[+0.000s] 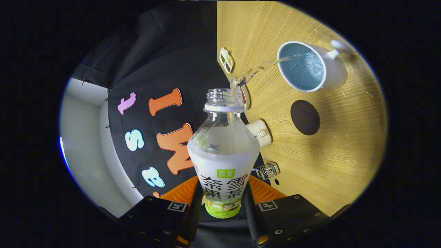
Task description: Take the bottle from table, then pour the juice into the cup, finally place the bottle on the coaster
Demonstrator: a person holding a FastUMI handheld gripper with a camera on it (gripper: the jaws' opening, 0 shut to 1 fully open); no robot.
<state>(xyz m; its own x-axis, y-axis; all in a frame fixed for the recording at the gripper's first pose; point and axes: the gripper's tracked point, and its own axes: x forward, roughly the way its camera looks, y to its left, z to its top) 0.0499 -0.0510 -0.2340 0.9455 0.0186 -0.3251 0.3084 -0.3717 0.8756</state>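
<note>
A clear plastic bottle [223, 151] with a white and green label sits between my fingers, uncapped and tipped toward the cup. My gripper [223, 203] is shut on the bottle, one finger pressing each side of its labelled body. A thin stream of clear liquid [262, 67] runs from the bottle's mouth into the white cup [332, 74], whose inside looks blue and wet. The cup stands on the wooden table [330, 148], its handle pointing away from the bottle. A dark round coaster [305, 117] lies on the table between the cup and my fingers.
Along the table's edge next to the black cloth wall stand a small white cylinder [260, 133], a small clear cap-like piece [268, 170] and two small flat packets [226, 60]. A pale wall lies beyond the cloth.
</note>
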